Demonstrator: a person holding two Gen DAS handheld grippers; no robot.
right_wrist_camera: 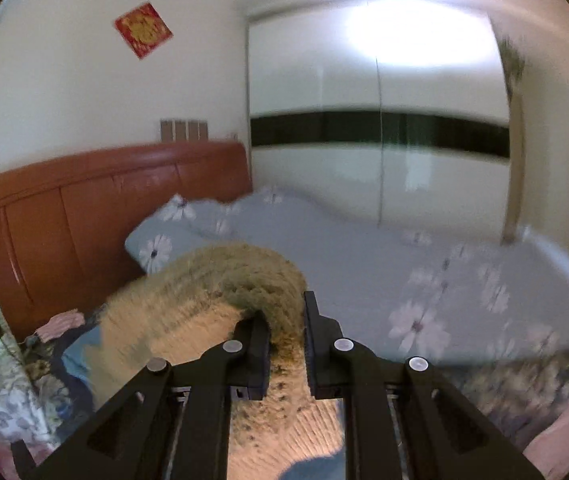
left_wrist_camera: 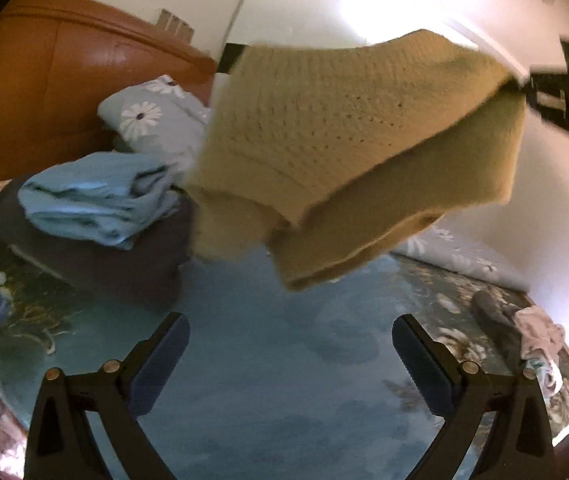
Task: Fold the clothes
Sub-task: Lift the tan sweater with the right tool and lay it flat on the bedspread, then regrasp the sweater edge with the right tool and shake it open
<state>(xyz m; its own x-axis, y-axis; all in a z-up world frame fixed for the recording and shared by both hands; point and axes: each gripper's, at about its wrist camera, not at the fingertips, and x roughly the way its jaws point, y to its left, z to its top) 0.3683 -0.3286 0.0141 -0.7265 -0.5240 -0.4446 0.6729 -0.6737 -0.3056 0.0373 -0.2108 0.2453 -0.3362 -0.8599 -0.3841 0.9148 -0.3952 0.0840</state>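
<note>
A tan knit sweater (left_wrist_camera: 348, 136) hangs folded in the air above the bed, held up at its right end by my right gripper (left_wrist_camera: 556, 96). In the right wrist view my right gripper (right_wrist_camera: 286, 328) is shut on a bunched edge of the sweater (right_wrist_camera: 220, 292), which drapes down and to the left. My left gripper (left_wrist_camera: 290, 340) is open and empty, low over the blue floral bedspread (left_wrist_camera: 268, 360), below and in front of the hanging sweater.
A folded light blue garment (left_wrist_camera: 96, 204) lies on a dark garment (left_wrist_camera: 104, 256) at the left. Flowered grey pillows (left_wrist_camera: 152, 116) lean on the brown headboard (left_wrist_camera: 44, 80). A small pile of clothes (left_wrist_camera: 532, 332) sits at the right. A white wardrobe (right_wrist_camera: 376, 120) stands behind the bed.
</note>
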